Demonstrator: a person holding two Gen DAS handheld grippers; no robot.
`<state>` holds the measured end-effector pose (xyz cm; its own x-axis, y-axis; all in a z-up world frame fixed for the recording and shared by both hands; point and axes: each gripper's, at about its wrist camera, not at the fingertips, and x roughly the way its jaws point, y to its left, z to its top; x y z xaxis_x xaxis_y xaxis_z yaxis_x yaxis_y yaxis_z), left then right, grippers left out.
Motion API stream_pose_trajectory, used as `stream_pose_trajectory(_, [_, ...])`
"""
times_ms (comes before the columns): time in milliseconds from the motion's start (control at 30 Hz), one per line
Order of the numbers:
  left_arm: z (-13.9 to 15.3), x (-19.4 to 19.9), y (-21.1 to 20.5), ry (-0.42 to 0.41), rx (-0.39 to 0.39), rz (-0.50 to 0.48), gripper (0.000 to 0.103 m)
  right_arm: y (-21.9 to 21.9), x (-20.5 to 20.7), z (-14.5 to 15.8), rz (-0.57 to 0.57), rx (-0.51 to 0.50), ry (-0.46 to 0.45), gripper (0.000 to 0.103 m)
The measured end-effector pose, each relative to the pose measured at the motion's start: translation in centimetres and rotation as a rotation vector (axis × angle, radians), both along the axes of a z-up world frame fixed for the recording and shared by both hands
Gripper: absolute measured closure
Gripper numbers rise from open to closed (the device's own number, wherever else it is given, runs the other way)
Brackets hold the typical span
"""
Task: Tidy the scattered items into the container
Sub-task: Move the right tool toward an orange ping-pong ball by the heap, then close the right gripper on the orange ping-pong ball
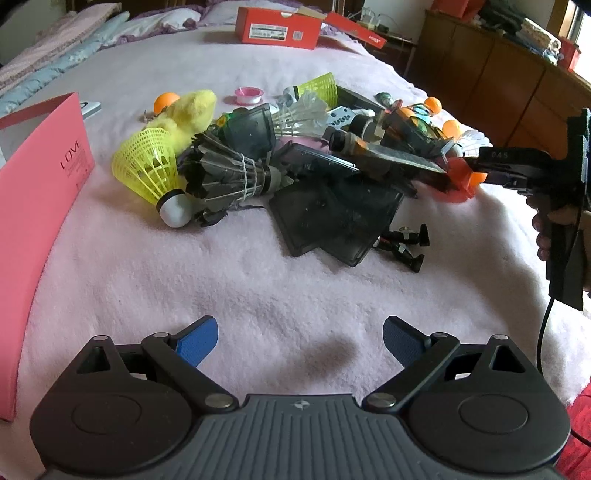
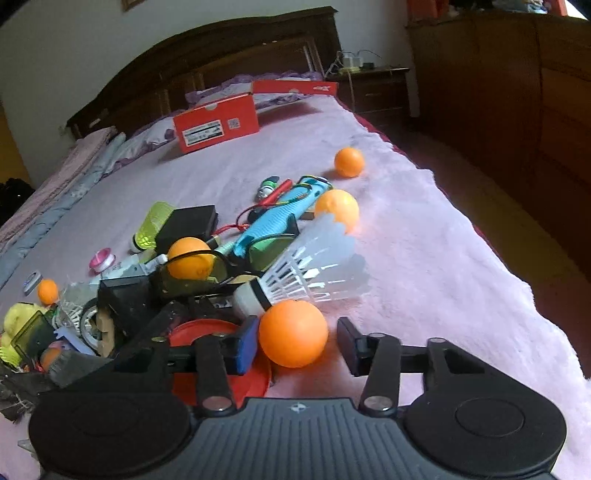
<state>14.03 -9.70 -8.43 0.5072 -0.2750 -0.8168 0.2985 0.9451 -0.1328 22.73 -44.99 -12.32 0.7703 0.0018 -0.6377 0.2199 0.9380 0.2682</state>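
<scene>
1. The left claw (image 1: 300, 345) is hanging over the pink blanket (image 1: 258, 288) with its blue fingers (image 1: 199, 341) spread wide and nothing between them.
2. Just to its left, a pink card box (image 1: 40, 206) is standing up, showing the word "LOVE".
3. Ahead of the left claw, the pile is lying: a yellow shuttlecock (image 1: 151, 166), a dark feather shuttlecock (image 1: 221, 173) beside it, and flat dark plastic cases (image 1: 332, 210).
4. Far ahead, a red shoe box (image 1: 279, 27) is sitting with a white label; the writing is too small to read.
5. The left view is showing the right claw (image 1: 476, 177) from the side, marked "045", reaching into the pile's right edge.
6. Only the right view is showing that claw (image 2: 297, 347) open around an orange ball (image 2: 293, 332); its left finger is touching the ball, the right one is apart.
7. Just past the ball, a white shuttlecock (image 2: 314, 269) is lying, then a blue toy (image 2: 280, 218), then two more orange balls (image 2: 337, 208).
</scene>
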Motion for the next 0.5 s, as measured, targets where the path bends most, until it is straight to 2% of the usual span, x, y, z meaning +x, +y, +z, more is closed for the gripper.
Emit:
stream_pose_trajectory(267, [0.5,-0.3,-0.1,-0.007,-0.016,-0.009,0.006,1.1,-3.2,1.9,0.016,0.007,-0.057,0.061])
stream_pose_trajectory(500, [0.4,-1.0,-0.1,-0.006,-0.009,-0.017,0.006,5.8,-9.1,2.9,0.135,0.09,-0.048,0.061])
